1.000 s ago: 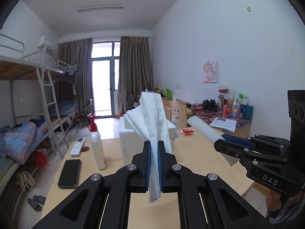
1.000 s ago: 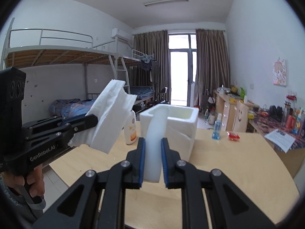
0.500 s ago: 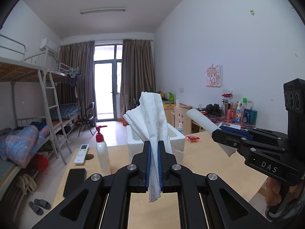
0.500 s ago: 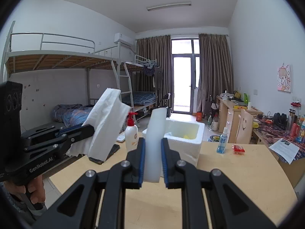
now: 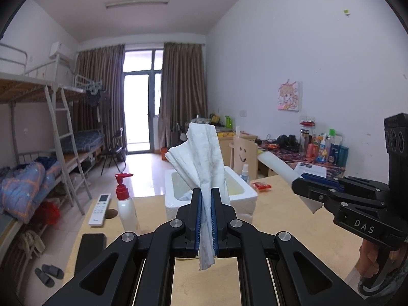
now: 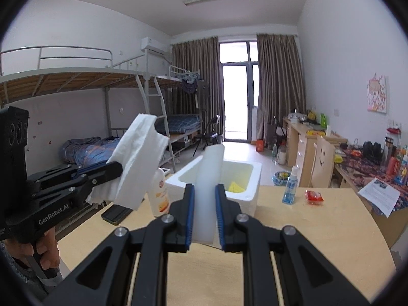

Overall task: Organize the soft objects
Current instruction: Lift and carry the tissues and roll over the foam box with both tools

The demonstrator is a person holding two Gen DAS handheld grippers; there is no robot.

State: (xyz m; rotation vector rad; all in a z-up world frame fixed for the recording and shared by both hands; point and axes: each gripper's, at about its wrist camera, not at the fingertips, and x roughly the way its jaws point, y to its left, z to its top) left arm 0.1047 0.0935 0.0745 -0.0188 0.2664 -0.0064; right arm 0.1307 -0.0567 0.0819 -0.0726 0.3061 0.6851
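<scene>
Ahead of both claws the white foam box [image 6: 224, 176] stands on the tabletop [image 6: 318, 229], its mouth open upward with only a yellow thing [image 6: 236, 186] low inside. To its left the way is crowded: a pump bottle [image 5: 126, 204], a remote [image 5: 100, 209] and a dark phone [image 5: 90, 244] sit close together. On the right, bare wood runs wide (a small spray bottle [image 6: 289, 187] and red packet [image 6: 315, 195] stand near the far edge).
</scene>
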